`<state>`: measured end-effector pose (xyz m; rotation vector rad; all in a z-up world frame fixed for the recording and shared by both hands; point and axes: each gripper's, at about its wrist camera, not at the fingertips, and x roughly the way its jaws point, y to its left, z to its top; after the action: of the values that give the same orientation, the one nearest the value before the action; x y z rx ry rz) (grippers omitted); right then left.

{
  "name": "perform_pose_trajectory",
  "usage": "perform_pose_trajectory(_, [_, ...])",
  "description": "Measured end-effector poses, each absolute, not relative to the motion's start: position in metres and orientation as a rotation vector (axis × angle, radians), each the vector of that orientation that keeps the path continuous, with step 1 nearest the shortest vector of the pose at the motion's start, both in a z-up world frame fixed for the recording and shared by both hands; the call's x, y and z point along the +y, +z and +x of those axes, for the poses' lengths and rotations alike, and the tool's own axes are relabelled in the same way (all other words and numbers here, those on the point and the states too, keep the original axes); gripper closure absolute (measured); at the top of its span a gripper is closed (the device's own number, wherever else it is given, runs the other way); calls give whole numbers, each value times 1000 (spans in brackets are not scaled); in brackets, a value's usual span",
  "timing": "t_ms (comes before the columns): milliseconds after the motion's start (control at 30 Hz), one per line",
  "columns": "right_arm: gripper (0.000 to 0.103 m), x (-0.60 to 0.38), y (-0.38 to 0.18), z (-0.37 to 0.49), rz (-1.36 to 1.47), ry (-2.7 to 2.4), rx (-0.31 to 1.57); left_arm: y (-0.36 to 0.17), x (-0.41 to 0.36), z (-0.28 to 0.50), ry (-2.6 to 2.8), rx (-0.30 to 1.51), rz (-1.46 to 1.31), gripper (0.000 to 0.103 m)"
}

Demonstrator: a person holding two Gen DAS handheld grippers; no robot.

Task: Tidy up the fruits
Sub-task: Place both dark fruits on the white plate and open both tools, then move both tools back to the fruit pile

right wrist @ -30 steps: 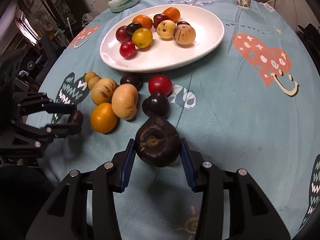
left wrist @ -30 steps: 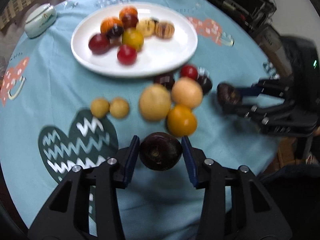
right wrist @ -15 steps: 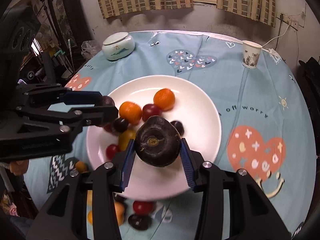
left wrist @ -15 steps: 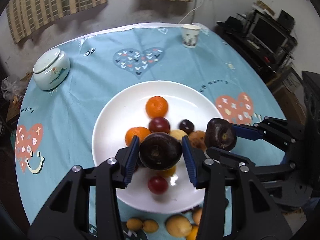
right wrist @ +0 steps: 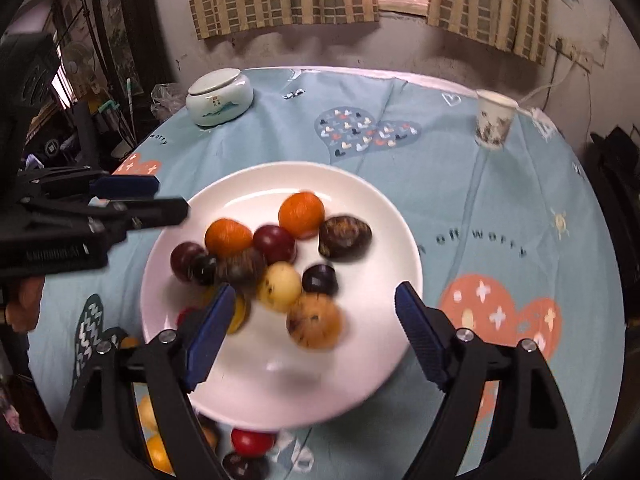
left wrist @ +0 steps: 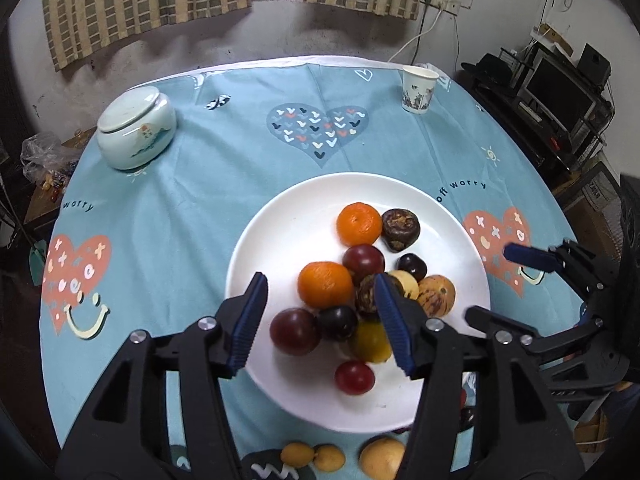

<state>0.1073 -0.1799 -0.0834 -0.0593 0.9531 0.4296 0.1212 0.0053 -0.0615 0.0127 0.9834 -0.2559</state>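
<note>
Your right wrist view: fruit on white plate motion-blurred, kinds hard to tell. Yellow fruit behind right claw finger, half hidden. Below plate, red fruit and orange fruit partly hidden. Your left wrist view: finger of left claw covers part of dark fruit; pale fruit below plate cut by frame edge.
</note>
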Motion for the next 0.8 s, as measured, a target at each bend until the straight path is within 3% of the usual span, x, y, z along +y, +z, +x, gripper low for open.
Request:
perform_pose_trajectory(433, [21, -208, -125, -33, 69, 464, 1156, -90, 51, 1, -232, 1087, 38, 38])
perform_pose_trajectory(800, [21, -188, -130, -62, 33, 502, 1186, -118, -10, -56, -439, 1164, 115, 38])
